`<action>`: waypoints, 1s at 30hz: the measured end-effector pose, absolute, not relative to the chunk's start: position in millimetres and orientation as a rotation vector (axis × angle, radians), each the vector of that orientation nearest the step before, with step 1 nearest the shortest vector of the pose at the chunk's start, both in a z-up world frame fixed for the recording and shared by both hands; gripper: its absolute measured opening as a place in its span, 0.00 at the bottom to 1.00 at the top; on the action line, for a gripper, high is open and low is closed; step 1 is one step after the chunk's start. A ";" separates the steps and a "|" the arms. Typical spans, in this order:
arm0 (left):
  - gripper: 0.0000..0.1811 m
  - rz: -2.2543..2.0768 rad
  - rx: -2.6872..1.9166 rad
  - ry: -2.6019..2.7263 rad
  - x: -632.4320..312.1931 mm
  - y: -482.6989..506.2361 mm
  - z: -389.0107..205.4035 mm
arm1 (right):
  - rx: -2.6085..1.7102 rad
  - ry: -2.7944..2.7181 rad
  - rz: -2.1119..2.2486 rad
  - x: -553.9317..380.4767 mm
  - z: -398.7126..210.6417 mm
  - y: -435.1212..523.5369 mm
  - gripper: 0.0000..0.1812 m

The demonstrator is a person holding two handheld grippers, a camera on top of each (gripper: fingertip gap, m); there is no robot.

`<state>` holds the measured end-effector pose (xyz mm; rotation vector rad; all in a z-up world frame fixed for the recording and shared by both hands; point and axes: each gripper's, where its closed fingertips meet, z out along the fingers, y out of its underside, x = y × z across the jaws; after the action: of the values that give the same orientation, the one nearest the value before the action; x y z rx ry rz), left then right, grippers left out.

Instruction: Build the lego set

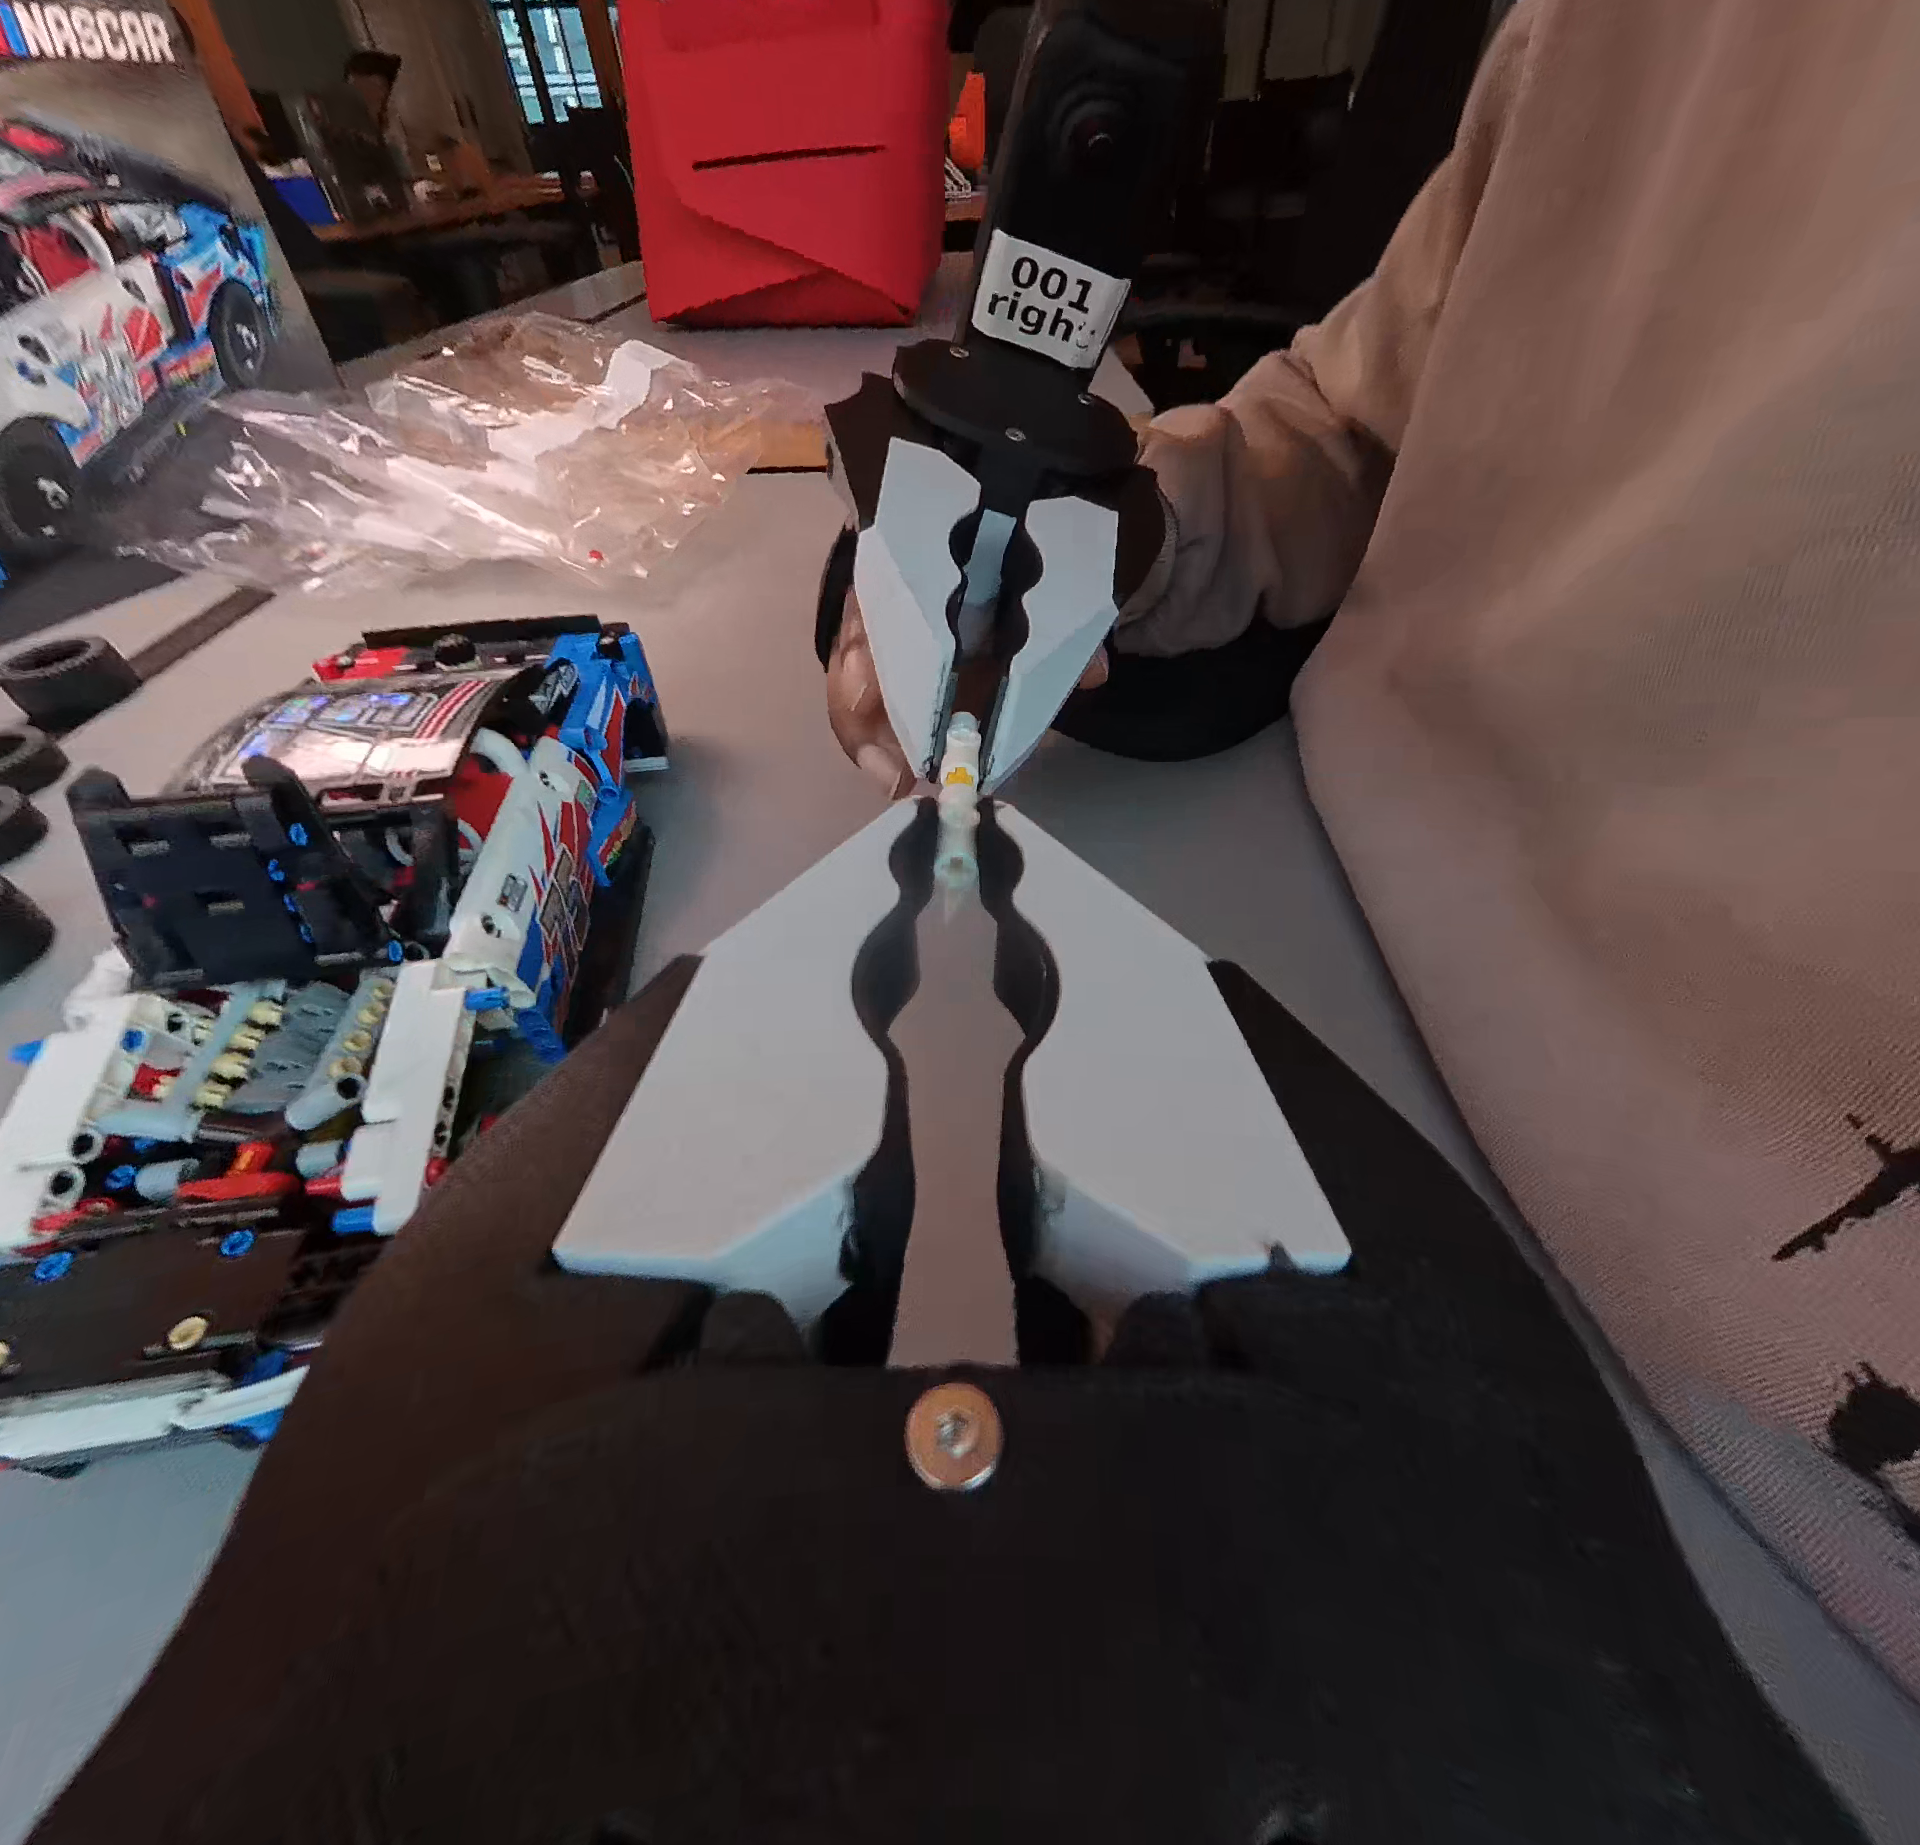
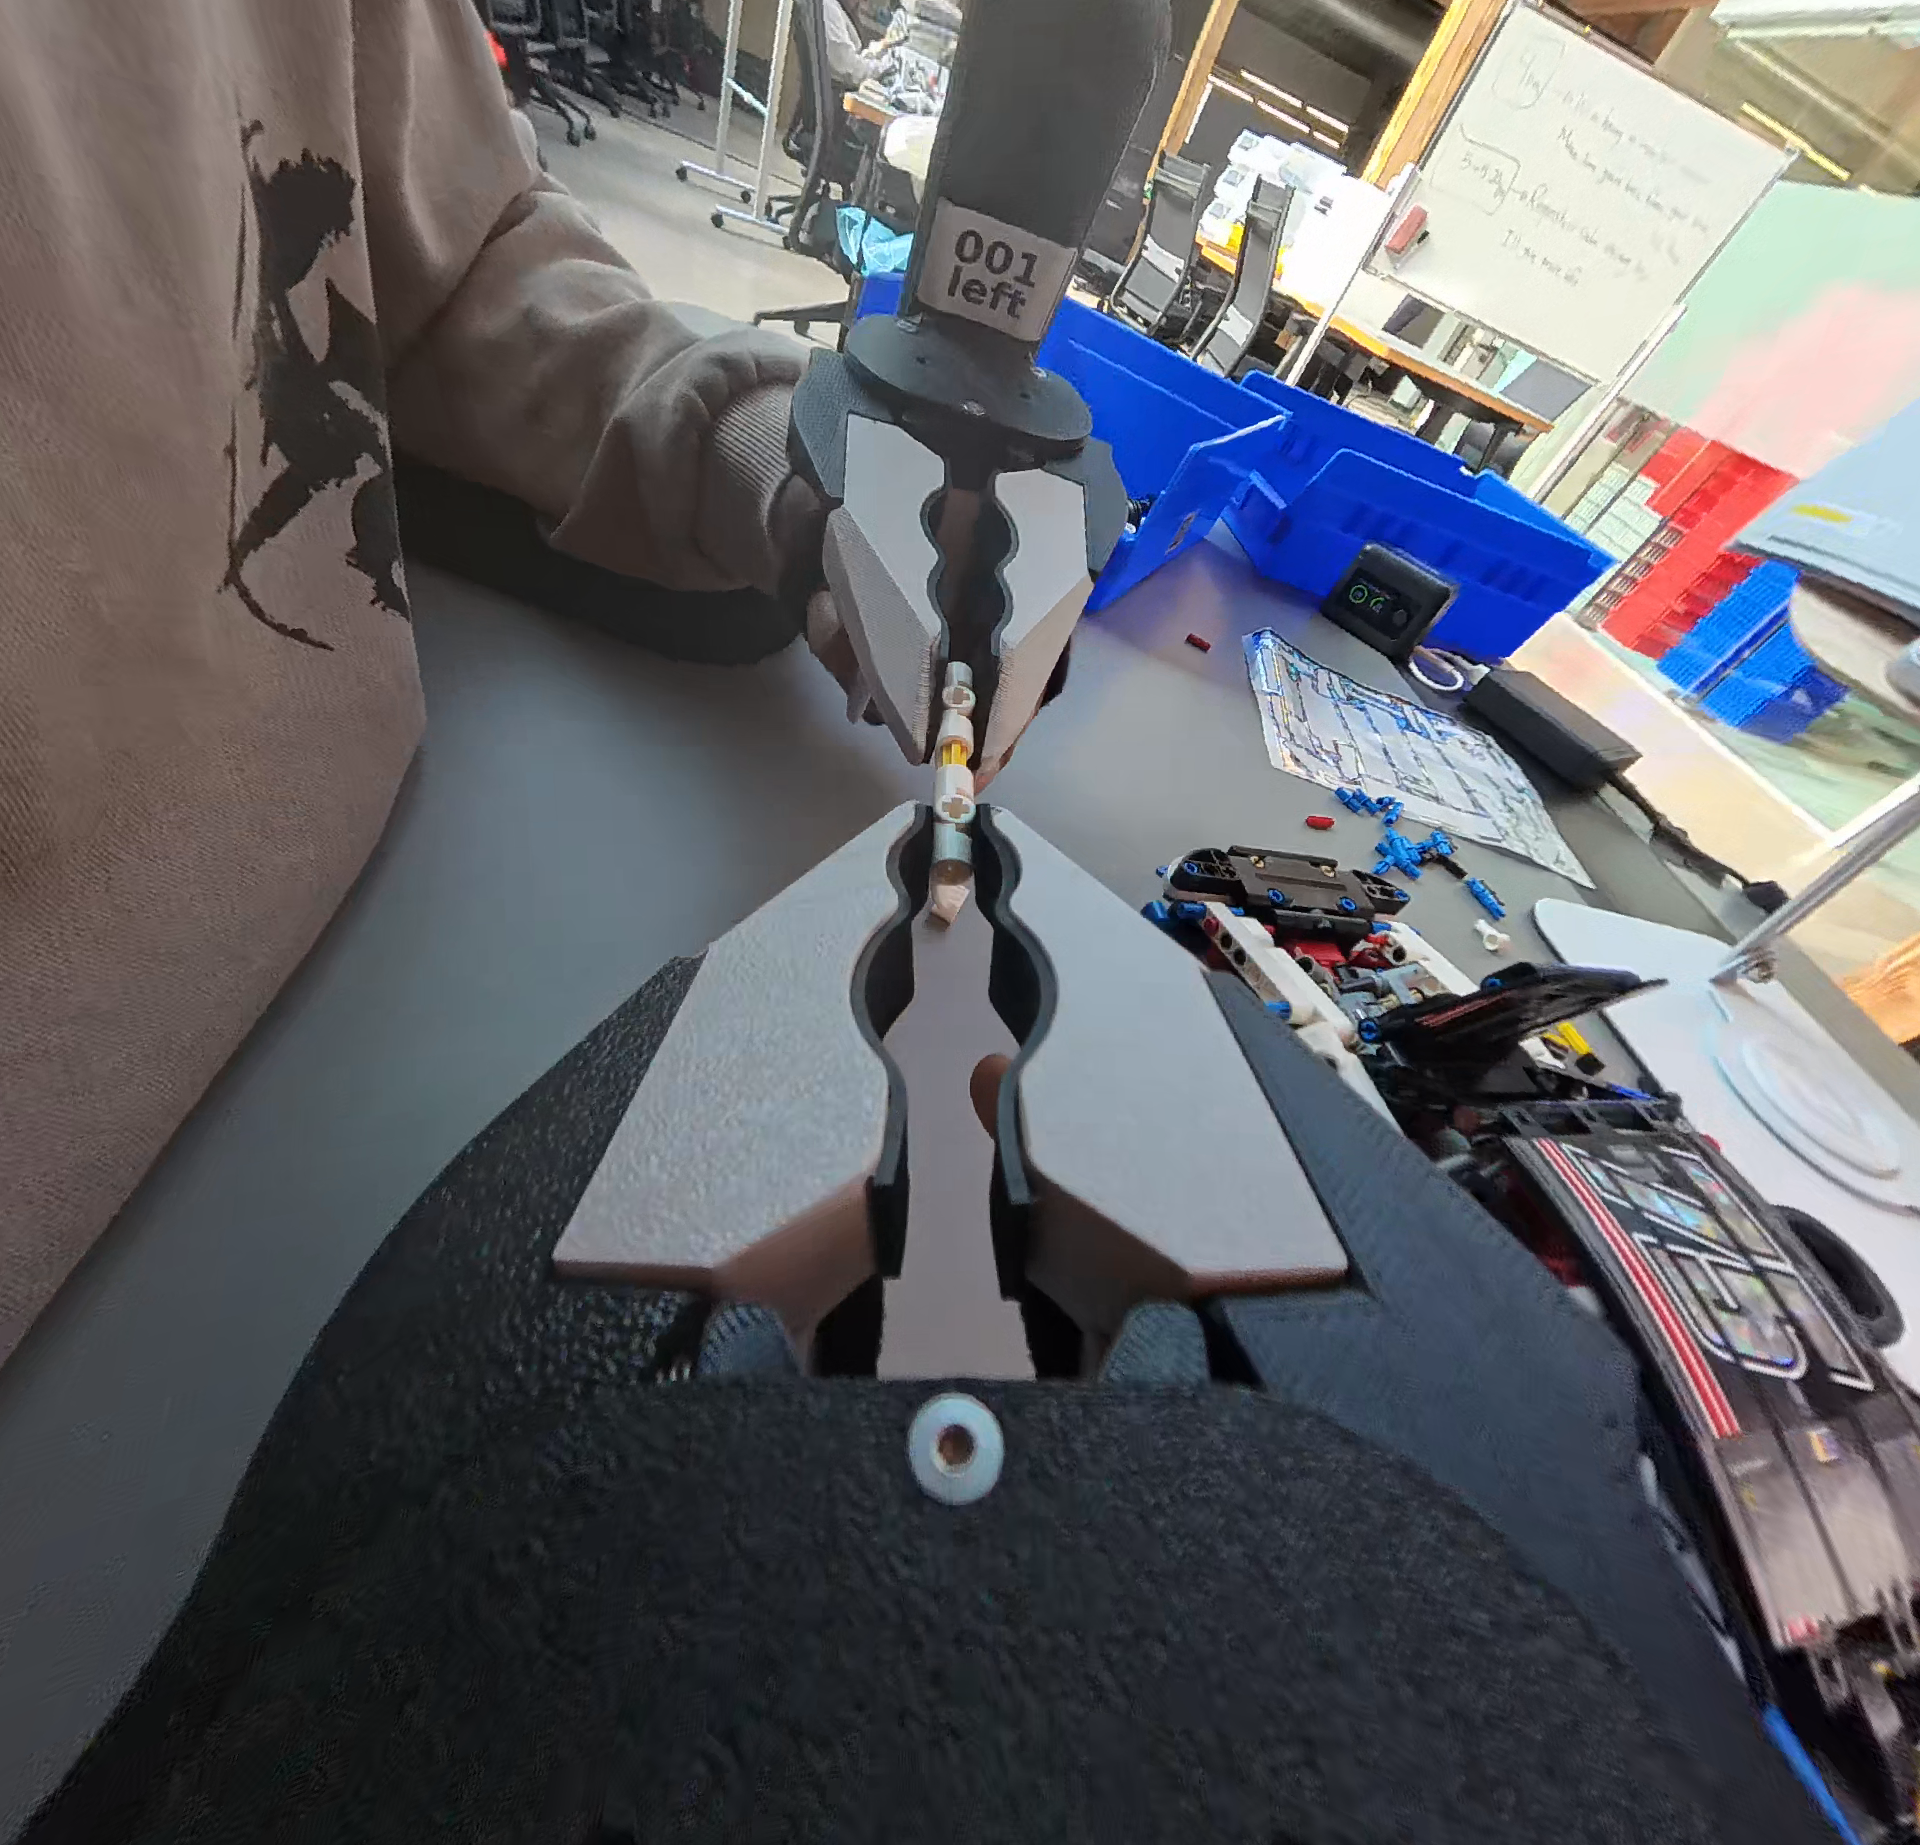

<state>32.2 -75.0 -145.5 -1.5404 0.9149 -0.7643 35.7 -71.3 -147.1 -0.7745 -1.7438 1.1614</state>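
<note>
white axle piece (image 1: 957,798) runs lengthwise between both grippers' jaws.

The left claw (image 1: 954,819) and the right claw (image 1: 961,772) meet tip to tip above the worktop (image 1: 1195,912), each closed on an end of one small axle assembly (image 1: 958,787) that spans the gap between them. To the left of the left claw, the partly built car (image 1: 343,964) lies on the worktop. Beyond the car lie crumpled plastic bags (image 1: 468,465), with the set's box (image 1: 125,268) standing behind them and a paper bag (image 1: 790,143) farther back. Loose tyres (image 1: 62,673) sit at the car's far left. In the right wrist view, an instruction sheet (image 2: 1392,746) lies beyond the car, loose pins (image 2: 1403,839) on its near edge, and storage bins (image 2: 1351,486) behind it.
</note>
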 end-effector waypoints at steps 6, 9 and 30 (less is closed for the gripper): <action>0.03 -1.052 -1.640 0.653 30.3 -64.0 -140.8 | -0.882 -1.676 1.237 32.9 -142.9 -59.7 0.05; 0.03 -1.137 -1.668 0.557 28.0 -60.0 -140.3 | -0.905 -1.659 1.226 30.8 -143.1 -55.9 0.05; 0.03 -1.421 -1.756 0.194 17.4 -45.6 -149.4 | -0.905 -1.689 0.996 22.7 -158.4 -43.9 0.08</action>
<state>17.4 -45.6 -149.4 -1.7558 0.1936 -1.4205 22.7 -43.9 -158.4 -0.9049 -1.6889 0.9961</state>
